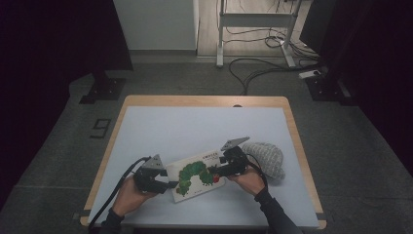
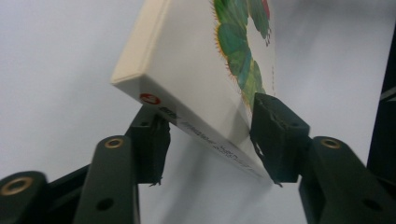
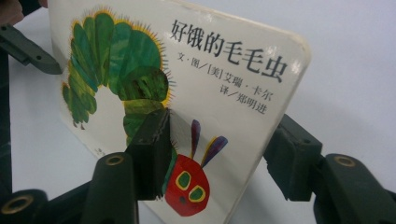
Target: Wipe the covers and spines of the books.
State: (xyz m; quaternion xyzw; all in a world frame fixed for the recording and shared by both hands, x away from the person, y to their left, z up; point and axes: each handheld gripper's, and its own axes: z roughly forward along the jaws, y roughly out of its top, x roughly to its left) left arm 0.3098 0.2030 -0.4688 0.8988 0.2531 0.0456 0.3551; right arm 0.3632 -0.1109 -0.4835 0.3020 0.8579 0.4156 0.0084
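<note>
A white board book (image 1: 197,174) with a green caterpillar on its cover sits near the table's front middle, held between both grippers. My left gripper (image 1: 169,185) grips its left end. In the left gripper view the book's spine corner (image 2: 196,88) stands between the jaws of the left gripper (image 2: 212,137), one pad on the cover and one on the back. My right gripper (image 1: 215,170) grips the book's right end. In the right gripper view the book (image 3: 224,93) is tilted up, with the right gripper (image 3: 219,151) shut across it by the red caterpillar head.
A grey knitted cloth (image 1: 265,158) lies just right of the right hand. A pale mat (image 1: 195,126) covers the wooden table (image 1: 204,101). Beyond the table are floor cables (image 1: 253,68) and a white desk frame (image 1: 253,22).
</note>
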